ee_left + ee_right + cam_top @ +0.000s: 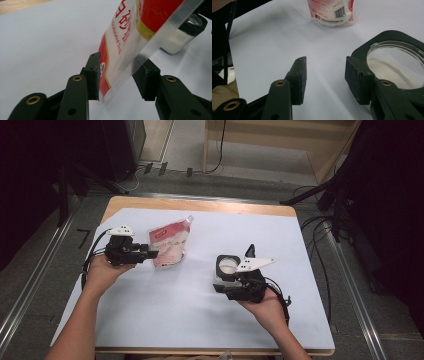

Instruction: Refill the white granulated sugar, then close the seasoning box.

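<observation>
Left tool (150, 254) sat at the sugar pouch (169, 245) on the white surface (200, 320) in the high view; right tool (220, 282) was beside a black-rimmed jar (227, 266). Left gripper view: pouch edge (120, 75) between the jaws, one pad touching, a gap at the other. Right gripper view: right tool (325, 80) gaped wide, holding nothing, jar (394, 62) just beside one jaw.

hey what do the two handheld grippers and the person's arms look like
Both the left gripper and the right gripper are black, each topped by a pale three-cornered plate and trailing black cable. Their jaws are matte black with brass-coloured pivot rivets and flat rectangular pads. The forearms are bare, with no sleeves or gloves visible.
</observation>
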Demonstrator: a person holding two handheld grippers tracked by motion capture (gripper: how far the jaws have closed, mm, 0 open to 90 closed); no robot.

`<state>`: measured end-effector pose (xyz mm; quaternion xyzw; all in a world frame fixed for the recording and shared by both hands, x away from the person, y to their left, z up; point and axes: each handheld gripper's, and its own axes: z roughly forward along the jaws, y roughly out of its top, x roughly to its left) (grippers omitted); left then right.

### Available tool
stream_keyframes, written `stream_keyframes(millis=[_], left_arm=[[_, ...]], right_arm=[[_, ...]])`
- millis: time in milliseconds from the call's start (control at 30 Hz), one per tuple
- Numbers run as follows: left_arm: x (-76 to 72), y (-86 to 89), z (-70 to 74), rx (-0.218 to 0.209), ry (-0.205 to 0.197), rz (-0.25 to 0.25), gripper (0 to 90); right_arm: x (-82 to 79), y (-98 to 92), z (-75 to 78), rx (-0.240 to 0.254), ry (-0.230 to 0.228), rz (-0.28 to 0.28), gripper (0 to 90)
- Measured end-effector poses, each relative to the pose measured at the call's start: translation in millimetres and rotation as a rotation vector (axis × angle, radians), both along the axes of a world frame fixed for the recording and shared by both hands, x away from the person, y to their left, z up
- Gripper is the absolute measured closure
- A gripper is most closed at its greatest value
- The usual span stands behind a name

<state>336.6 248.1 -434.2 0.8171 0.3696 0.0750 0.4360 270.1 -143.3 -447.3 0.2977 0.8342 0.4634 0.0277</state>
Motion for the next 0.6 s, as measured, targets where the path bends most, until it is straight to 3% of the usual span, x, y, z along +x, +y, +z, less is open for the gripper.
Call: stream_keyframes(millis=[33,300,433,500,600], left_arm=[[-3.4,2.7,1.6,-0.003,-0.014,0.004,58.7],[-14.0,14.9,4.2,-0.011,-0.021,0.035,52.8],[-15.8,22.8,7.1,-0.028,-0.029,0.077,49.6],[-16.6,23.4,8.6,-0.029,-0.02,0.076,49.3],[-18.4,26.1,9.8,-0.01,-0.04,0.087,49.3]], right_arm=[[0.1,-0.9,0.6,-0.002,0.004,-0.002,53.1],[3.0,-6.3,4.4,0.004,0.004,-0.002,53.6],[3.4,-9.8,7.8,0.007,0.004,0.002,54.9],[3.4,-10.0,9.1,0.012,0.003,0.004,55.1],[2.7,-10.9,14.5,0.006,0.003,0.011,56.5]])
